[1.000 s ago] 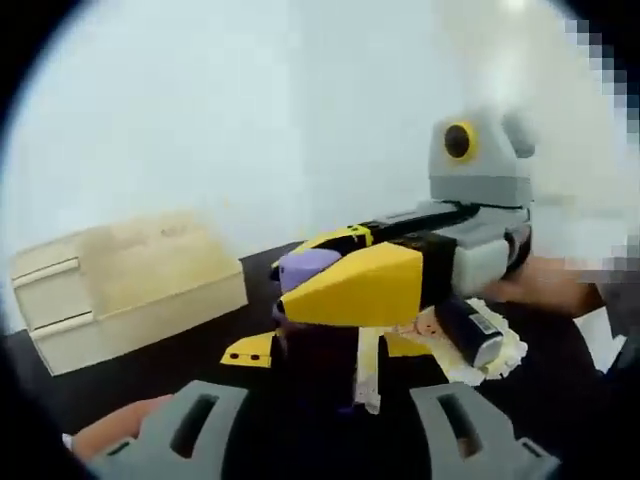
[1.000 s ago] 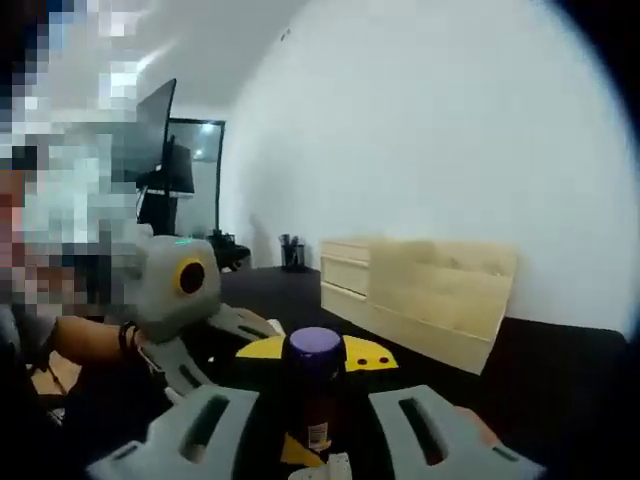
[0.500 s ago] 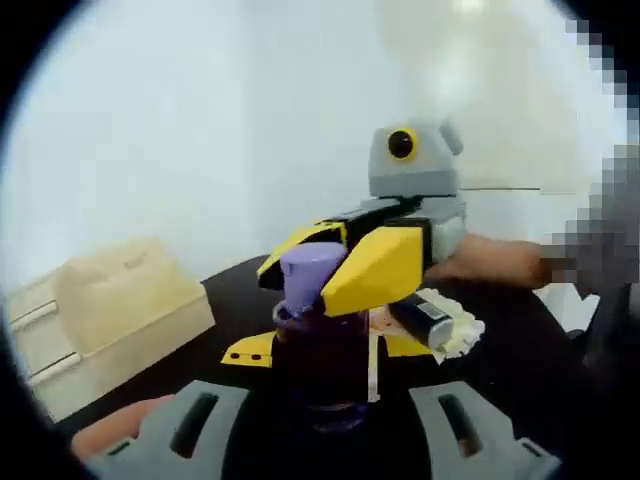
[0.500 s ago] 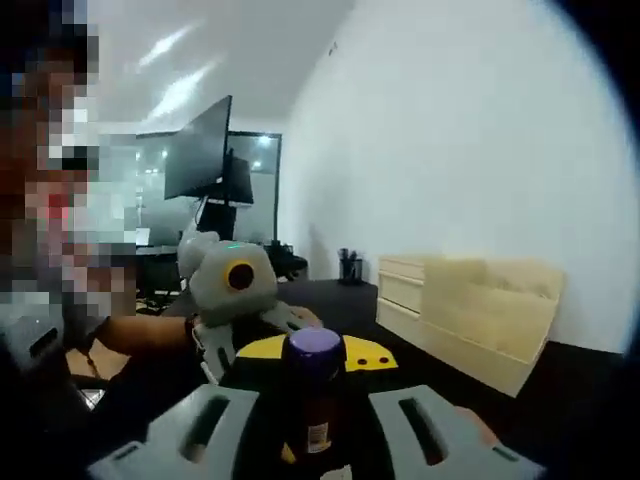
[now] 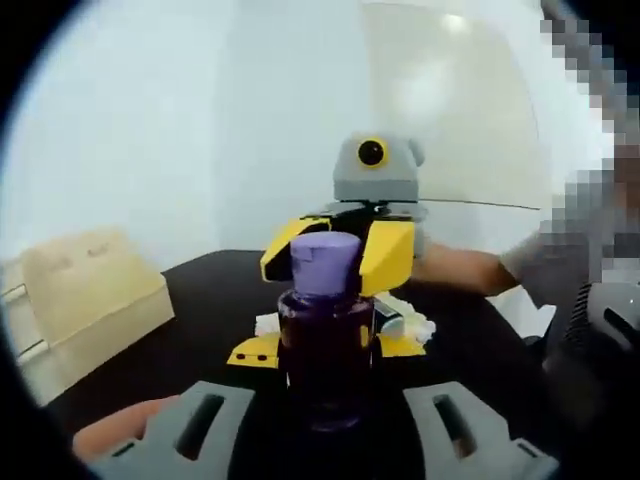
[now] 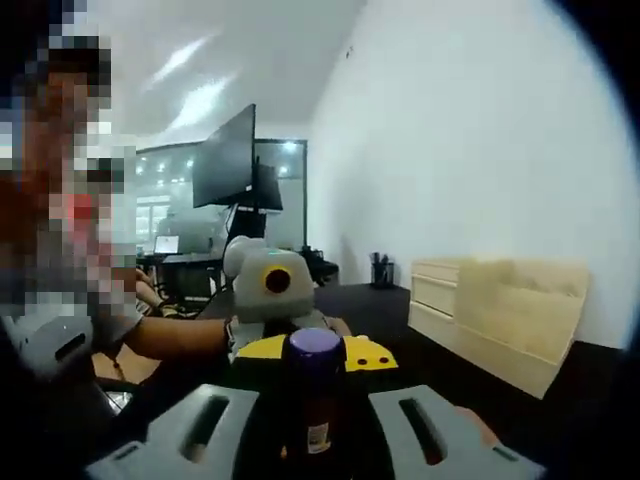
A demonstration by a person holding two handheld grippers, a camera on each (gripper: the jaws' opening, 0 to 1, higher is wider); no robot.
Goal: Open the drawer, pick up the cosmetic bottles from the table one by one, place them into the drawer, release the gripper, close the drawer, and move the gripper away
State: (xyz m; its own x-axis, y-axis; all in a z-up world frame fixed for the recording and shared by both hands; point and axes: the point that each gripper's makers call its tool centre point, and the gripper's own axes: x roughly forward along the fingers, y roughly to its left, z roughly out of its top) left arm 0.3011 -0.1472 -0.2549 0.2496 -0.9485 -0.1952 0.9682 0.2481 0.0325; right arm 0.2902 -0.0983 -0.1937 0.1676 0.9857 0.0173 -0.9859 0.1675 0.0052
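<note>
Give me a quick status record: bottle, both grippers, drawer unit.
bottle: purple-capped cosmetic bottle, upright, off the table
right gripper: yellow jaws either side of the bottle's cap, apparently gripping it
left gripper: facing the right one, jaw tips flanking the bottle's base; contact unclear
drawer unit: pale wooden, on the black table, drawers look shut
stage: bottle not yet in a drawer

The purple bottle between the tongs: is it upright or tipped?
Upright: the purple bottle stands with its lilac cap on top, in both gripper views.
</note>
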